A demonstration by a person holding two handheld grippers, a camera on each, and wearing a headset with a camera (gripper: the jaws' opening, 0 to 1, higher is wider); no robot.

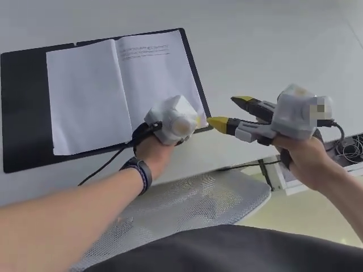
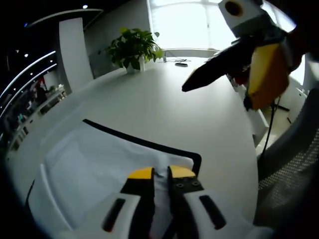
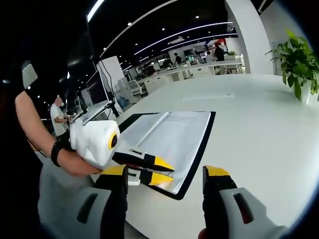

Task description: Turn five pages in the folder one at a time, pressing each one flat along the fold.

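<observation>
We cannot tell whether the left hand-held gripper (image 2: 160, 174) pinches the right page (image 2: 99, 159) or just touches it. In the head view its body hides the near right corner of the folder (image 1: 22, 113), and the page's printed lines (image 1: 144, 52) are too small for us to read.

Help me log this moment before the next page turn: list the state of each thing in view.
folder: open, lying flat on the table.
right page: lying flat, not lifted.
left tool: jaws nearly together at the right page's near corner; whether it grips the page cannot be told.
right tool: open, empty, held in the air beside the folder.
</observation>
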